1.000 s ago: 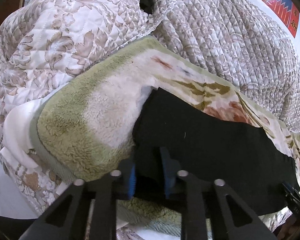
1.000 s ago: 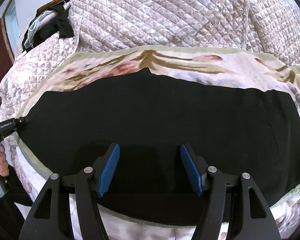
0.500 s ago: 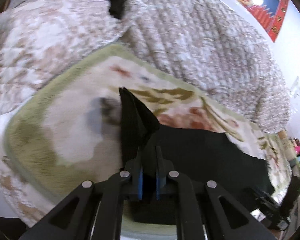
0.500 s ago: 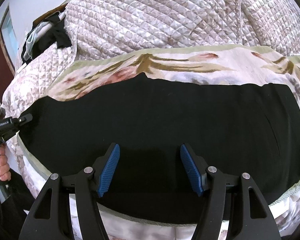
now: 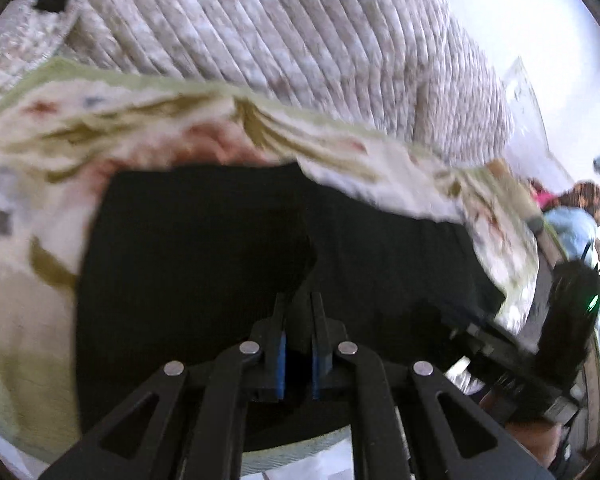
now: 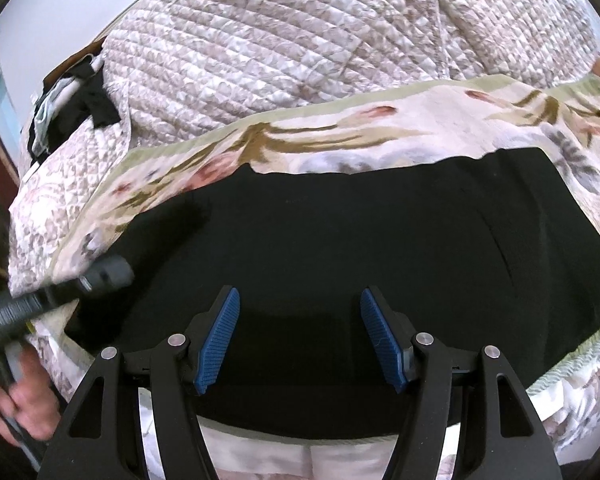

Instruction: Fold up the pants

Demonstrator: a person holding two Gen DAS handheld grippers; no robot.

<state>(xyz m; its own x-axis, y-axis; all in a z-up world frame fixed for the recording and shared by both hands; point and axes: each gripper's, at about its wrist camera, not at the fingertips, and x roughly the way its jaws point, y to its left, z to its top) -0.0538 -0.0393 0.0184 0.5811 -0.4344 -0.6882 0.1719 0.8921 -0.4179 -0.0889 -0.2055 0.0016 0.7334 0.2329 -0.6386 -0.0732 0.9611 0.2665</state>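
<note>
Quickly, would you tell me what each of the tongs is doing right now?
Left tongs: shut on the black pants.
Right tongs: open, holding nothing, above the pants.

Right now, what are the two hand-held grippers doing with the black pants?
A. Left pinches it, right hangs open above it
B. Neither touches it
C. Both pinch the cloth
A: the left hand-held gripper is shut on the black pants, while the right hand-held gripper stands open.

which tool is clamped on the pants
The left tool: its blue pads are pinched shut on the black pants. The right tool hangs open above them.
</note>
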